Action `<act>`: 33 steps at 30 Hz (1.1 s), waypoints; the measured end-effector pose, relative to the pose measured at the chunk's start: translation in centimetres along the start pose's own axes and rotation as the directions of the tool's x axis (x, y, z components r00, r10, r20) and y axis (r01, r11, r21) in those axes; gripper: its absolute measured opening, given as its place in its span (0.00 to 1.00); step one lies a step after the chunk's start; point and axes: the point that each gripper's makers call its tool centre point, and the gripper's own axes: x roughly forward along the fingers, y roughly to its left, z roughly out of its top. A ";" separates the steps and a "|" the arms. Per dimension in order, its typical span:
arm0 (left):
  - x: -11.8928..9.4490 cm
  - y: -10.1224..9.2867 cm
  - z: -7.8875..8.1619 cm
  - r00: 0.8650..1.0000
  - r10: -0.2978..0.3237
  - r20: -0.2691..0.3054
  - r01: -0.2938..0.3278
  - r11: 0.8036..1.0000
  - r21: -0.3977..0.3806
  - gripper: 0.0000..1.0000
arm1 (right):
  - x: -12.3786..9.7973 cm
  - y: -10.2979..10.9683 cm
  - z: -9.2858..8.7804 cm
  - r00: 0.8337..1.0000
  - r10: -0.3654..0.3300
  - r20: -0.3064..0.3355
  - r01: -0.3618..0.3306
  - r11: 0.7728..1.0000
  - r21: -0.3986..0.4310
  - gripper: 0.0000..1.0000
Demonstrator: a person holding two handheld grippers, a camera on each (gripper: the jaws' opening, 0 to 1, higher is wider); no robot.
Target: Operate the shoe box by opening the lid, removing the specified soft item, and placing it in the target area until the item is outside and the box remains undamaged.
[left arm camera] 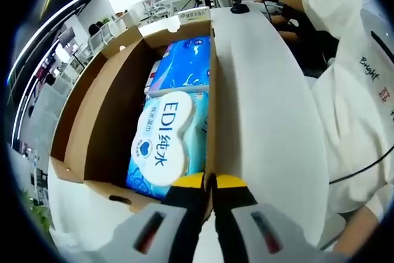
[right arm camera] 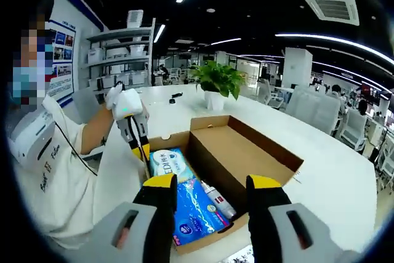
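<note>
shoe box: your cardboard shoe box [right arm camera: 246,158] sits open on the white counter [right arm camera: 332,170]; in the left claw view its brown inner wall [left arm camera: 108,115] runs up the left side.
lid: the white lid [left arm camera: 265,121] stands raised along one long side of the box; in the right claw view it is the pale panel [right arm camera: 120,158] beside the person's shirt.
left claw: your left claw [left arm camera: 211,183] has its yellow-tipped jaws pressed together on the lid's edge, pinching it; in the right claw view you see the same claw [right arm camera: 140,152] at the far end of the box, held by a white-gloved hand [right arm camera: 125,104].
right claw: your right claw [right arm camera: 211,192] hangs over the near end of the box with its jaws spread wide, touching nothing.
soft item: a blue pack of wet wipes [left arm camera: 163,140] with a white label lies flat inside the box, against the lid side; you see it in the right claw view too [right arm camera: 194,210].
other contents: a second blue and white pack [left arm camera: 184,63] lies at the box's other end, just beside the first; a small white bottle [right arm camera: 218,200] lies along the wipes pack.
surroundings: a potted green plant [right arm camera: 215,84] stands on the counter beyond the box.
</note>
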 end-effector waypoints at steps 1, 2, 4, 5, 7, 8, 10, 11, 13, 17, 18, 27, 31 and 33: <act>0.0 0.0 0.0 1.000 -0.002 -0.002 0.002 1.000 -0.011 0.03 | 0.0 -0.1 0.0 1.000 -0.001 0.004 0.001 1.000 0.002 0.39; 0.0 0.1 0.0 1.000 -0.007 -0.006 0.006 1.000 -0.021 0.03 | 0.2 -0.2 0.1 1.000 0.000 0.011 0.000 1.000 0.008 0.39; 0.1 0.0 0.0 1.000 -0.026 -0.010 0.026 0.999 -0.021 0.03 | 0.7 -0.3 -0.2 1.000 -0.003 0.000 0.003 1.000 -0.005 0.39; 0.1 0.0 0.0 0.999 -0.036 -0.012 0.036 0.999 -0.022 0.02 | 1.0 -0.4 -0.4 1.000 -0.005 -0.006 0.005 1.000 -0.012 0.38; 0.1 -0.1 0.0 0.999 -0.050 -0.013 0.050 0.999 -0.016 0.02 | 1.6 -0.6 -0.9 0.999 -0.015 -0.037 0.013 0.999 -0.047 0.34; 0.1 -0.1 0.0 0.999 -0.049 -0.012 0.048 0.999 -0.013 0.02 | 1.8 -0.6 -1.0 0.999 -0.019 -0.045 0.016 0.998 -0.058 0.31; 0.2 -0.1 0.0 0.999 -0.039 -0.019 0.039 0.999 -0.027 0.02 | 2.3 -0.5 -1.5 0.996 -0.015 -0.085 0.006 0.995 -0.096 0.28; 0.2 -0.1 0.0 0.999 -0.039 -0.018 0.039 0.999 -0.027 0.02 | 2.4 -0.4 -1.5 0.996 -0.011 -0.088 0.002 0.995 -0.099 0.28; 0.2 -0.1 0.0 0.999 -0.042 -0.022 0.041 0.999 -0.009 0.02 | 2.8 0.8 -1.5 0.991 0.049 -0.125 -0.065 0.990 -0.124 0.30; 0.2 -0.1 0.0 0.999 -0.042 -0.025 0.042 0.999 -0.001 0.02 | 3.2 2.1 -1.6 0.975 0.148 -0.164 -0.177 0.967 -0.181 0.37; 0.2 -0.1 0.0 0.999 -0.042 -0.026 0.042 0.999 -0.009 0.02 | 3.3 2.4 -2.1 0.966 0.176 -0.190 -0.207 0.965 -0.158 0.38; 0.2 -0.1 0.0 0.999 -0.038 -0.019 0.038 0.999 -0.012 0.02 | 4.8 3.0 -2.6 0.919 0.232 -0.319 -0.311 0.923 -0.225 0.49; 0.2 0.0 0.0 0.999 -0.038 -0.019 0.038 0.999 -0.015 0.02 | 5.1 3.2 -4.3 0.855 0.247 -0.456 -0.370 0.907 -0.202 0.48; 0.2 0.0 0.0 0.999 -0.037 -0.019 0.037 0.999 -0.013 0.02 | 5.4 4.0 -4.9 0.822 0.292 -0.489 -0.413 0.897 -0.160 0.50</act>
